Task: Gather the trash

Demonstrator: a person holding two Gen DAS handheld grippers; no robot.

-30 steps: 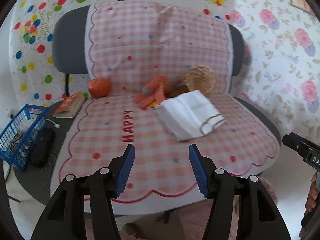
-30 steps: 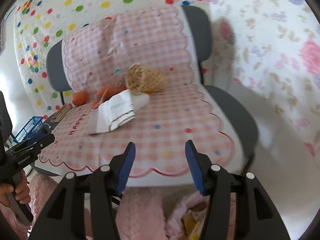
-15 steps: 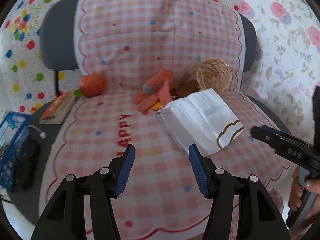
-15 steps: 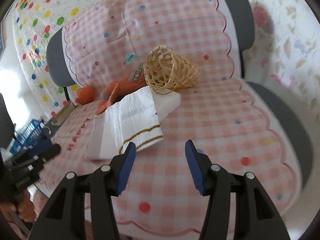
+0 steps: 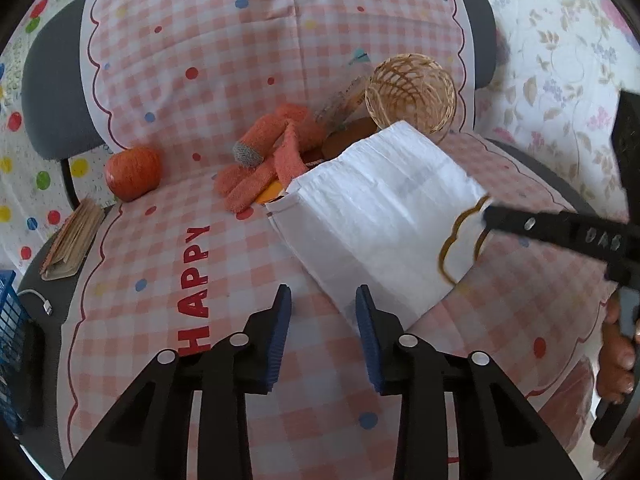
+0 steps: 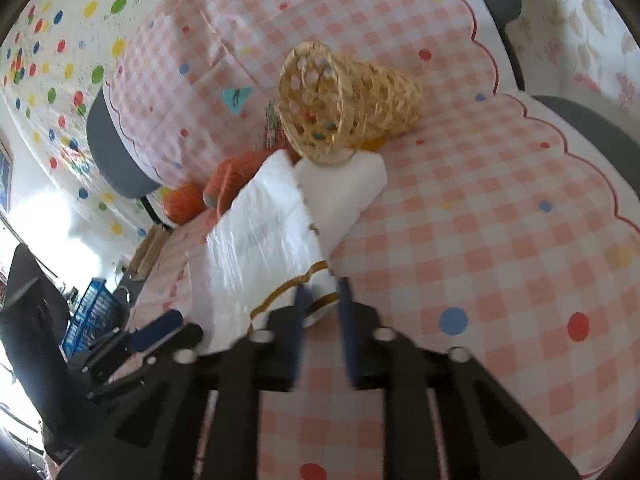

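Observation:
A white plastic bag with a gold trim (image 5: 384, 216) lies on the chair seat; it also shows in the right wrist view (image 6: 264, 248). My left gripper (image 5: 323, 312) is open, just in front of the bag's near edge. My right gripper (image 6: 322, 296) has its jaws narrowed around the bag's gold-trimmed corner; it also shows at the bag's right edge in the left wrist view (image 5: 488, 216). Behind the bag lie an orange knitted glove (image 5: 272, 156), a wicker basket (image 5: 412, 92) on its side and some wrappers (image 5: 344, 104).
The chair (image 5: 52, 92) is covered with a pink checked cloth (image 5: 200, 80). An orange ball (image 5: 134, 172) and a small book (image 5: 72, 240) sit at the left. A blue crate (image 5: 8, 320) stands at far left. Patterned sheets hang behind.
Both grippers have moved in toward the bag. The right gripper's jaws have narrowed from wide open onto the bag's trimmed corner.

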